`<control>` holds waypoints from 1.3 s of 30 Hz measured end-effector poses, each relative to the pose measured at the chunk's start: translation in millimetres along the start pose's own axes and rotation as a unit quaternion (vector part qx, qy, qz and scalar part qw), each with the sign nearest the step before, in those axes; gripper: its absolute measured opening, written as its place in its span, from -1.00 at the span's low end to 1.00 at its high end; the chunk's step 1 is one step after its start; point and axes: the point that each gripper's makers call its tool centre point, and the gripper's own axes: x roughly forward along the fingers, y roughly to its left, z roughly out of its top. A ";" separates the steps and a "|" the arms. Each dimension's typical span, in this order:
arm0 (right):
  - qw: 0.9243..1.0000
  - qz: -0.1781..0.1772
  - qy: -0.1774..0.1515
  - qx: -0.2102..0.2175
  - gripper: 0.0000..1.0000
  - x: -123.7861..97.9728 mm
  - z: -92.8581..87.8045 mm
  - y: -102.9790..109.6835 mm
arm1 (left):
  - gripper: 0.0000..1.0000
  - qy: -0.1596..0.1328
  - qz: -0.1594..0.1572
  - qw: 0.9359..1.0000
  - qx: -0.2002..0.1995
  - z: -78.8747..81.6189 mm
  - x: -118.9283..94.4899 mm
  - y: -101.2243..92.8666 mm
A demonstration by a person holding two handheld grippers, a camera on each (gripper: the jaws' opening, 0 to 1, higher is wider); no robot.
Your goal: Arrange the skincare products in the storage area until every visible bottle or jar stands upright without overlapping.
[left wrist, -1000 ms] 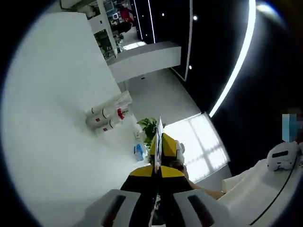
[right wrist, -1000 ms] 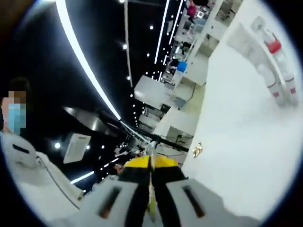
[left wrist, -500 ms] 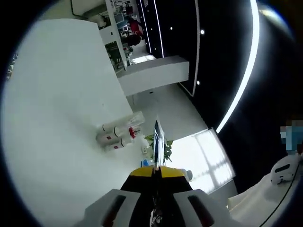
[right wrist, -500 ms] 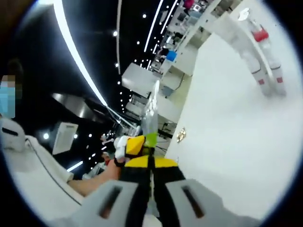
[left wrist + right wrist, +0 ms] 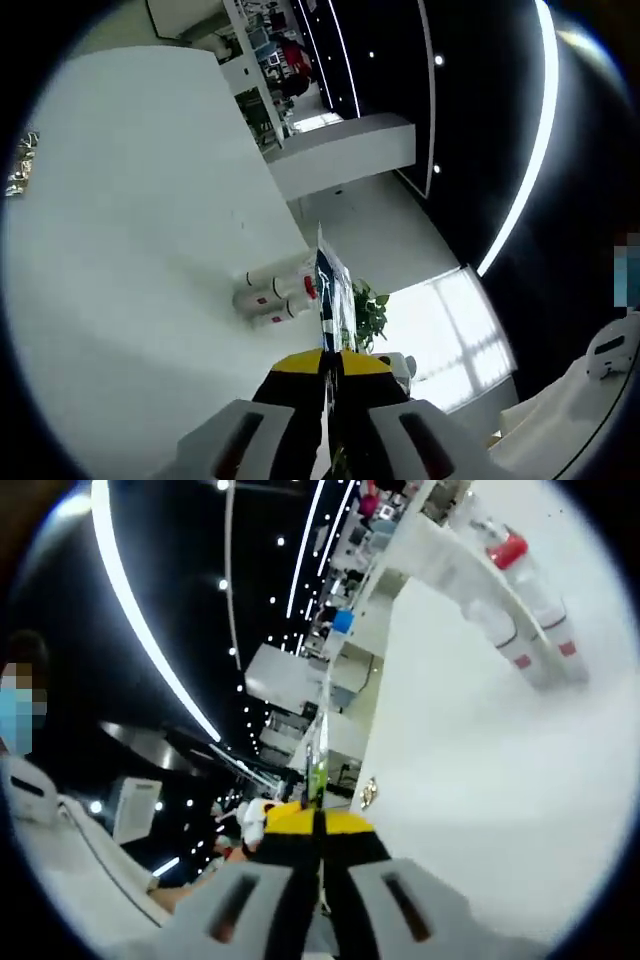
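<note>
Several white skincare bottles (image 5: pixel 268 291) with red marks lie on their sides, bunched together on the white table (image 5: pixel 130 220); one has a red cap (image 5: pixel 309 290). The same bunch of bottles (image 5: pixel 520 630) appears at the upper right of the right gripper view, red cap (image 5: pixel 507 550) included. My left gripper (image 5: pixel 329 362) has its jaws pressed together on a thin flat packet (image 5: pixel 324 295), seen edge-on, blue and white. My right gripper (image 5: pixel 319 820) is likewise shut on a thin packet edge (image 5: pixel 318 755), green and white. Both grippers hang above the table, well short of the bottles.
A small shiny item (image 5: pixel 368 792) lies on the table near its edge, also visible as the shiny item (image 5: pixel 20 165) at far left. A potted plant (image 5: pixel 371 312) stands beyond the table. A person's hand (image 5: pixel 245 828) shows behind the right jaws. Dark room with light strips all round.
Both views have swung, so the bottles sit nearer the jaws in the left gripper view. The packet edge now rises longer from each pair of jaws; the facing gripper is mostly hidden.
</note>
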 end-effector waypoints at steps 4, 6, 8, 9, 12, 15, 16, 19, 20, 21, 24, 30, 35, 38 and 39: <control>1.000 0.000 -0.013 0.016 -1.00 7.2 10.5 -7.4 | -0.93 -0.005 0.002 1.000 -0.008 10.9 1.5 7.9; 1.000 -0.002 -0.013 0.020 -1.00 12.9 13.8 -11.0 | -0.97 -0.006 0.008 1.000 0.004 17.5 3.9 11.9; 1.000 -0.005 -0.019 0.013 -1.00 19.4 18.5 -12.9 | -0.98 -0.007 0.013 1.000 0.002 25.9 6.5 17.0; 1.000 -0.005 -0.023 0.007 -0.99 21.6 20.4 -13.2 | -0.99 -0.010 0.014 1.000 0.002 28.9 7.6 18.6; 0.999 -0.027 -0.024 0.001 -0.96 29.9 25.2 -26.0 | -1.00 -0.027 0.027 0.999 0.009 44.2 14.4 29.3; 0.999 -0.048 -0.019 0.006 -0.90 32.9 25.4 -40.2 | -1.00 -0.036 0.033 0.999 0.007 52.9 17.1 36.5; 0.998 -0.051 -0.017 0.011 -0.89 33.2 25.2 -43.4 | -1.00 -0.042 0.037 0.998 0.009 58.6 18.6 41.4; 0.998 -0.067 -0.006 0.017 -0.94 33.5 24.5 -56.2 | -1.00 -0.056 0.050 0.997 0.001 69.1 22.9 54.5; 0.997 -0.072 -0.003 0.016 -0.98 33.7 24.9 -59.3 | -1.00 -0.057 0.052 0.997 -0.001 70.2 24.5 57.3; 0.997 -0.078 0.002 0.019 -0.99 34.6 26.3 -64.3 | -1.00 -0.055 0.056 0.997 -0.004 70.3 27.9 62.2; 0.993 -0.118 0.010 -0.012 -1.00 35.4 34.2 -80.7 | -1.00 -0.055 0.060 0.997 -0.013 70.2 35.6 72.9; 0.986 -0.164 -0.018 -0.019 -1.00 36.8 53.1 -102.0 | -1.00 -0.045 0.076 0.996 -0.015 73.0 53.7 92.9; 0.979 -0.200 -0.035 -0.037 -1.00 38.8 61.3 -118.6 | -1.00 -0.027 0.093 0.995 0.004 80.7 70.4 108.0; 0.973 -0.220 -0.047 -0.045 -1.00 39.2 67.2 -130.0 | -1.00 -0.017 0.101 0.995 0.014 83.6 78.2 115.2; 0.972 -0.226 -0.050 -0.048 -1.00 39.1 68.8 -133.6 | -1.00 -0.013 0.107 0.994 0.015 84.1 81.5 119.5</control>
